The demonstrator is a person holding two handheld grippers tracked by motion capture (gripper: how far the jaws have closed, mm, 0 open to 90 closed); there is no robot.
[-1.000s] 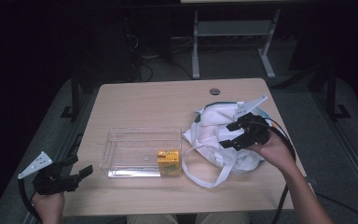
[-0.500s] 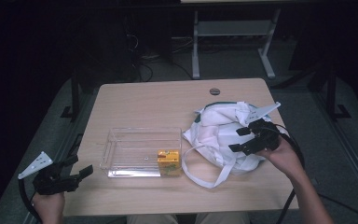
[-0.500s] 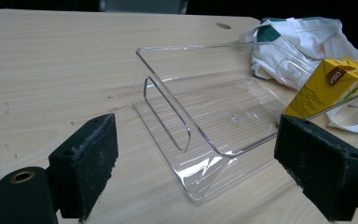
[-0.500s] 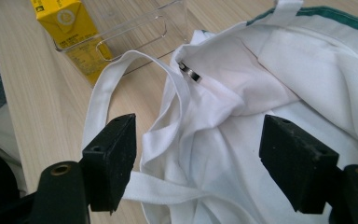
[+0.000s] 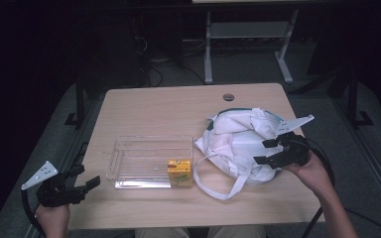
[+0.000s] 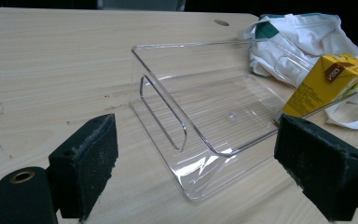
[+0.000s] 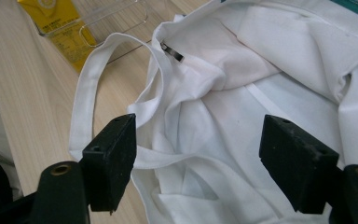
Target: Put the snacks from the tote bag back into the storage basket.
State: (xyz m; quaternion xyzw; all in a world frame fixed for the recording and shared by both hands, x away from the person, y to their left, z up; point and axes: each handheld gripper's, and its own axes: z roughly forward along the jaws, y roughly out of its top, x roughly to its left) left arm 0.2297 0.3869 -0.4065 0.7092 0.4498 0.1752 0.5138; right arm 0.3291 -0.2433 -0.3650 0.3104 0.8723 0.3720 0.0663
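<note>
While right gripper (image 5: pixel 268 152) gapes — over bag (image 5: pixel 238 144).

Yellow carton (image 6: pixel 324 84): print too small to read; its base is hidden behind the clear tray (image 6: pixel 205 112) wall in the left gripper view, and the top edge crops it in the right gripper view. White cloth bag (image 7: pixel 261 93): interior concealed by folds (contents cannot be told), cut off at 3 edges. Room beyond the table (image 5: pixel 178 109): too dark to make out.
</note>
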